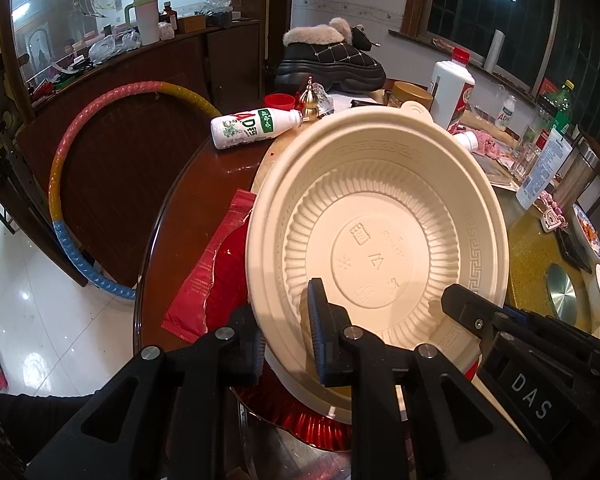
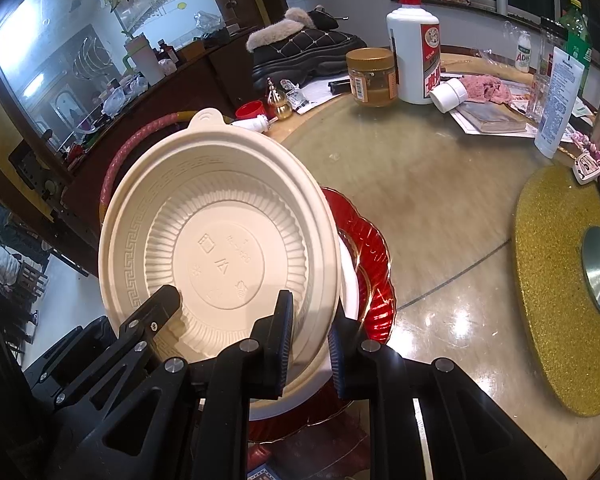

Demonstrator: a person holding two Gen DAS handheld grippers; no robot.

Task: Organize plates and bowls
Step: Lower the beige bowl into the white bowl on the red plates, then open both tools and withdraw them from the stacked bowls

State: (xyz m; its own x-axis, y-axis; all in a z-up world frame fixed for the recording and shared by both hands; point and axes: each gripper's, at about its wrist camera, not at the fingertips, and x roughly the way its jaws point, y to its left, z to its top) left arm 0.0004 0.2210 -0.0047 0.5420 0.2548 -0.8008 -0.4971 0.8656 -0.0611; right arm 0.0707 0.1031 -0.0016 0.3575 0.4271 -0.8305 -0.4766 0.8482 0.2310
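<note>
A cream plastic bowl with a ribbed inside and a key-pattern rim is held tilted, its inside facing both cameras. My left gripper is shut on its near-left rim, and my right gripper is shut on its near-right rim. Each gripper also shows in the other's view, the right gripper and the left gripper. Below the bowl sits a white dish on a red fluted plate. That red plate shows at the bottom of the left wrist view.
The round table carries a white liquor bottle, a gold-lidded jar, fur-lined boots, a lying milk bottle, a red packet and a gold glitter turntable. A coloured hoop leans at the left.
</note>
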